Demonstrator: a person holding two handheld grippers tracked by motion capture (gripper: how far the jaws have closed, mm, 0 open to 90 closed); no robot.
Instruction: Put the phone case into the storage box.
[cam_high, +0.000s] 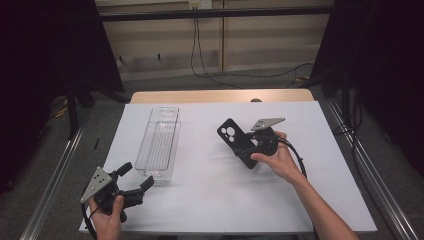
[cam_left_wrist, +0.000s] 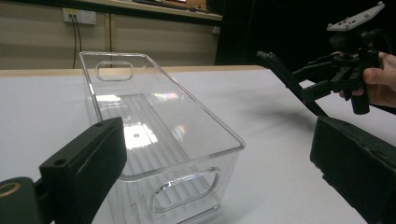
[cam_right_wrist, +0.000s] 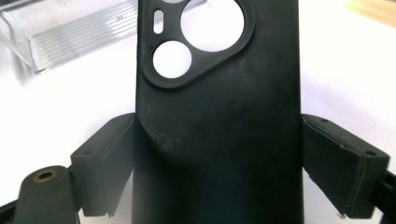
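A black phone case (cam_high: 234, 137) with round camera cut-outs is lifted tilted above the white sheet, right of centre. My right gripper (cam_high: 248, 150) is shut on its lower part. In the right gripper view the case (cam_right_wrist: 219, 121) stands between the two pads (cam_right_wrist: 105, 163), which press on its side edges. A clear, empty plastic bin (cam_high: 159, 142) lies lengthwise left of centre. My left gripper (cam_high: 138, 175) rests open at the front left, just short of the bin's near end. In the left gripper view the bin (cam_left_wrist: 205, 112) lies straight ahead, with the case (cam_left_wrist: 285, 77) edge-on at the right.
A white sheet (cam_high: 210, 190) covers the table, and a strip of bare wood (cam_high: 220, 96) shows along the far edge. Metal rails run down both sides. Cables trail over the floor behind the table.
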